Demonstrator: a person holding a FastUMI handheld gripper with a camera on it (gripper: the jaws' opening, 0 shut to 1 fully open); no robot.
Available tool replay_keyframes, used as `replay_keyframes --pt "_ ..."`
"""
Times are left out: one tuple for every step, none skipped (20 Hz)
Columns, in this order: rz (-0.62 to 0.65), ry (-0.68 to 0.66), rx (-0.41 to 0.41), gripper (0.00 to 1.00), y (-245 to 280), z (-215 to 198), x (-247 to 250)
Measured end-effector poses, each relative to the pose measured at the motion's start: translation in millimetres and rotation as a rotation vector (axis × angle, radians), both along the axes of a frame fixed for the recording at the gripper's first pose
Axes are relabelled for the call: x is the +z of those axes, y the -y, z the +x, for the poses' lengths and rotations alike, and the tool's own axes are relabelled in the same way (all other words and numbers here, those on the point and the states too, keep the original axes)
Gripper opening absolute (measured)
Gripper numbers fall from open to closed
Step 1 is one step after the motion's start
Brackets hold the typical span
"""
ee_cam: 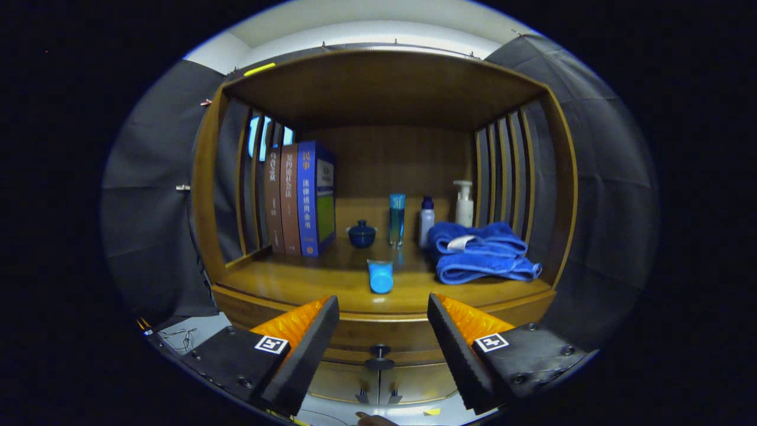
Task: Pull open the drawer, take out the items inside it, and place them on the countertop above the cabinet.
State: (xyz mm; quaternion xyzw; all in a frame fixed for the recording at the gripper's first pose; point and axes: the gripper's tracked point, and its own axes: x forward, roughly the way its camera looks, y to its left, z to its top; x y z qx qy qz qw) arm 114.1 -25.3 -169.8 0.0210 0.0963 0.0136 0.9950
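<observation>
Gripper view, fingers (383, 331) apart, drawer (378, 338) front partly hidden.

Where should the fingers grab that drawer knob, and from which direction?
Grip the drawer knob by its round cap, coming straight in from the front. It sticks out from the drawer front on a short stem, below the countertop edge, so the cap gives something to pull on. The gripper is open, its fingers either side of the knob, not touching it.

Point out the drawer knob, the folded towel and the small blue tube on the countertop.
Drawer knob (379, 351): gripper view, on its round head, between the open fingers.
Folded towel (482, 260): gripper view, on the middle of the stack.
Small blue tube (381, 277): gripper view, on its body, beyond the fingers.
</observation>
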Motion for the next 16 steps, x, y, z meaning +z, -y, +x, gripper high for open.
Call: replay_keyframes --pt "-0.004 0.015 -0.002 0.99 0.8 -5.5 12.6" --pt "-0.004 0.029 -0.001 0.99 0.9 -11.1 24.2" --pt "-0.001 0.043 0.003 0.99 -0.6 -16.1 35.3" --pt "0.002 0.058 0.008 0.99 -1.8 -21.8 46.7" --pt "0.004 0.075 0.011 0.99 -2.1 -27.7 58.1" --pt "0.004 0.089 0.013 0.99 -2.0 -34.5 68.6" --pt "0.003 0.101 0.014 0.99 -2.4 -41.3 79.1" --pt "0.001 0.113 0.015 0.99 -2.8 -47.1 88.3" --pt "-0.001 0.118 0.016 0.99 -3.0 -53.6 96.0" --pt "0.0 0.123 0.018 0.99 -3.8 -58.9 103.4" --pt "0.004 0.128 0.021 0.99 -4.1 -64.6 109.7" --pt "0.007 0.13 0.022 0.99 -4.0 -69.8 114.4" --pt "0.01 0.132 0.022 0.99 -3.8 -75.2 119.9" --pt "0.012 0.133 0.025 0.99 -3.2 -80.8 124.7" --pt "0.015 0.139 0.024 0.99 -2.7 -85.8 130.8" --pt "0.018 0.145 0.025 0.99 -2.1 -90.9 135.6"
